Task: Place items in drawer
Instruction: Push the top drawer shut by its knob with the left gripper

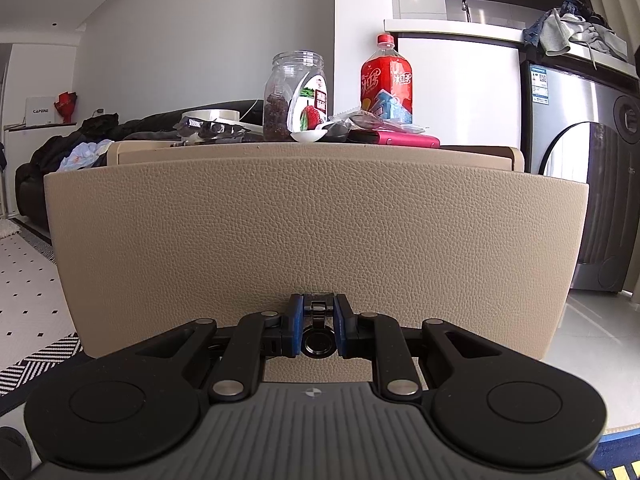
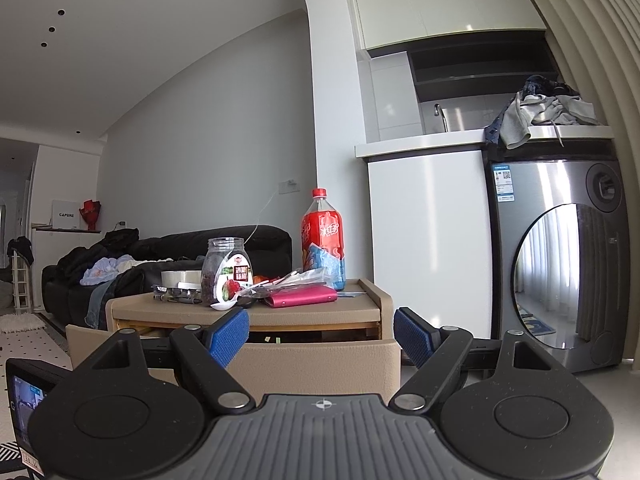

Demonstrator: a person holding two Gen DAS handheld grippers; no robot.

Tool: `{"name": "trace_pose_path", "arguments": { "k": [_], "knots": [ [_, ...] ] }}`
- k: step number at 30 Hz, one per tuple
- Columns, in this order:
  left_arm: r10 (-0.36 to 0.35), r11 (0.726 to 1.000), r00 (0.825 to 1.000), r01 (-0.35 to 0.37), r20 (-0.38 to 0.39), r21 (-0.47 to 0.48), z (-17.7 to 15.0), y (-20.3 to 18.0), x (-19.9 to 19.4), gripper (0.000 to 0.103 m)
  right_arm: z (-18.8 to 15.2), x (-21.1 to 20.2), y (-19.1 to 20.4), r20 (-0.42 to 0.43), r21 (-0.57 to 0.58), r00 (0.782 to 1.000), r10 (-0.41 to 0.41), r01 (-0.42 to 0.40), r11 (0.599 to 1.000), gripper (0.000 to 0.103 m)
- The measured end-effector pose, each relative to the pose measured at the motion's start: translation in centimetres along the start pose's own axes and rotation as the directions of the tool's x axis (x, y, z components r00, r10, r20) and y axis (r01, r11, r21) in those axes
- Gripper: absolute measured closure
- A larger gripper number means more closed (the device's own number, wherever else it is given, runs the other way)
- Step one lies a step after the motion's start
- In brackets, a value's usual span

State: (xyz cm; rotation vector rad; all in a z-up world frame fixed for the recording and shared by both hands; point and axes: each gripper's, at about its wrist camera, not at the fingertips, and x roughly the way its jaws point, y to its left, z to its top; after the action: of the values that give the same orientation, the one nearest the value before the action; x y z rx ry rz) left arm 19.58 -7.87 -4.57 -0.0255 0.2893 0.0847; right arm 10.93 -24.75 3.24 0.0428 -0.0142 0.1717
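Observation:
A beige leather-textured drawer front (image 1: 316,240) fills the left wrist view. My left gripper (image 1: 317,320) is shut on its black ring pull handle (image 1: 317,342). In the right wrist view the drawer (image 2: 320,360) stands pulled partly out of the beige cabinet (image 2: 248,312), showing a dark gap. My right gripper (image 2: 322,340) hangs open in front of it, holding nothing. On the cabinet top sit a clear jar (image 2: 226,272) of dark dried fruit, a red drink bottle (image 2: 324,240), a pink wallet (image 2: 304,295), a white spoon (image 2: 224,305), a tape roll (image 2: 180,278) and dark pens.
A steel washing machine (image 2: 560,264) and white counter (image 2: 428,240) stand to the right of the cabinet. A black sofa (image 2: 160,256) with clothes lies behind it. Tiled floor and a patterned rug (image 1: 28,364) are at the left.

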Motion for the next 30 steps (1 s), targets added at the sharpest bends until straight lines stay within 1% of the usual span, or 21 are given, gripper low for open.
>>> {"name": "trace_pose_path", "arguments": {
  "k": [6,30],
  "knots": [
    [0.005,1.000,1.000,-0.005,-0.005,0.006,0.3,-0.1,0.6,0.084,0.2,-0.2,-0.5,0.000,0.013,1.000,-0.007,0.007,1.000,0.020],
    [0.008,1.000,1.000,-0.007,-0.027,0.017,1.2,-0.2,2.8,0.084,0.3,0.0,-0.2,-0.004,0.006,1.000,0.007,-0.007,1.000,0.020]
  ]
}}
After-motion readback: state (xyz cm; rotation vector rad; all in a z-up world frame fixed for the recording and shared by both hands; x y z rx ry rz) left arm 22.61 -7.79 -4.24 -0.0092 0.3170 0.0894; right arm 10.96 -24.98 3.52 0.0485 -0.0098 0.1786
